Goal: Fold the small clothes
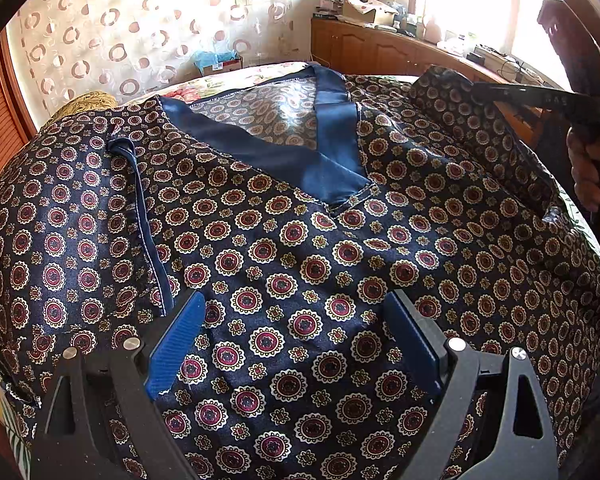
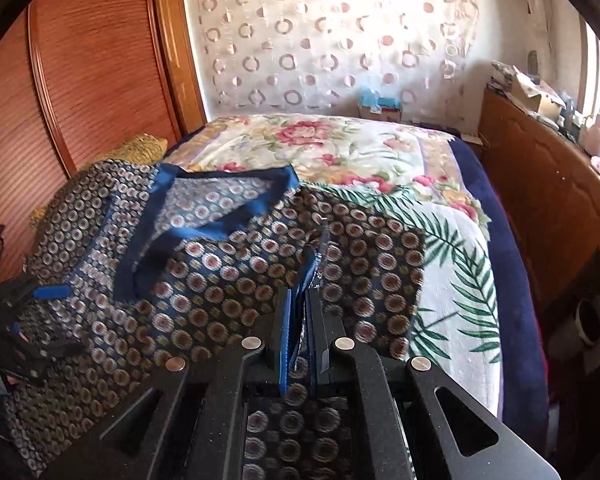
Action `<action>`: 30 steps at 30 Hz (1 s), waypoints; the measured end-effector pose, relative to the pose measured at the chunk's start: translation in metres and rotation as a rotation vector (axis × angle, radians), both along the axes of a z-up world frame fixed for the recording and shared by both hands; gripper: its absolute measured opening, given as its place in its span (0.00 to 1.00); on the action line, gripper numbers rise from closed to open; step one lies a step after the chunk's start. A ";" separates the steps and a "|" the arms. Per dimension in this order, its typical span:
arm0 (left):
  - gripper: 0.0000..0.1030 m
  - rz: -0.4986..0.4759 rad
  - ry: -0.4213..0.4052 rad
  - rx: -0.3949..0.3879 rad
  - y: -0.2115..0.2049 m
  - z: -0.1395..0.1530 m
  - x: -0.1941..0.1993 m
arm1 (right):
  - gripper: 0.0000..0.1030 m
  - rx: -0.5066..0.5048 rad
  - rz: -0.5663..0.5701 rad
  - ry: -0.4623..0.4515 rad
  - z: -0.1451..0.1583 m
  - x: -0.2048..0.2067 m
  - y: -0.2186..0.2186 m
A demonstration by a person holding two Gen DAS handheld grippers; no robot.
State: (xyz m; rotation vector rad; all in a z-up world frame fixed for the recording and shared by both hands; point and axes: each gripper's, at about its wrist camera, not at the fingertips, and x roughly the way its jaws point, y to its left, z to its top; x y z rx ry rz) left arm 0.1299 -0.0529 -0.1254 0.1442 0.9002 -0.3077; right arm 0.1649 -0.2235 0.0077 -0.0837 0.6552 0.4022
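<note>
shirt (image 1: 300, 260): thin, slippery satin | right tongs (image 2: 300, 320) clamped on sleeve hem right of collar (image 1: 332, 148) | left tongs (image 1: 296, 344) apart | you grip seams.

No text, label, brand, number or sign can be read in either view. The boxes (image 1: 370, 10) on the far cabinet and the small carton (image 2: 380, 110) at the head of the bed, well ahead of the right tool, carry markings too small and blurred to make out. The raised marks on the right tool's black arm (image 1: 556, 100) are also illegible.
</note>
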 end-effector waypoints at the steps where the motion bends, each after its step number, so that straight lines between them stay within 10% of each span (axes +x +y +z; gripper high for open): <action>1: 0.89 0.003 0.000 -0.001 0.000 0.000 0.000 | 0.11 -0.002 0.002 -0.004 0.000 -0.001 0.001; 5: 0.89 0.053 -0.016 -0.009 0.006 0.004 0.004 | 0.38 -0.105 -0.080 -0.031 -0.004 -0.003 -0.006; 21: 0.89 0.178 -0.174 -0.002 0.070 0.069 0.020 | 0.41 -0.106 -0.101 0.033 -0.019 0.031 -0.014; 30: 0.88 0.239 -0.193 0.025 0.124 0.082 0.049 | 0.58 -0.101 -0.142 0.050 -0.014 0.075 -0.031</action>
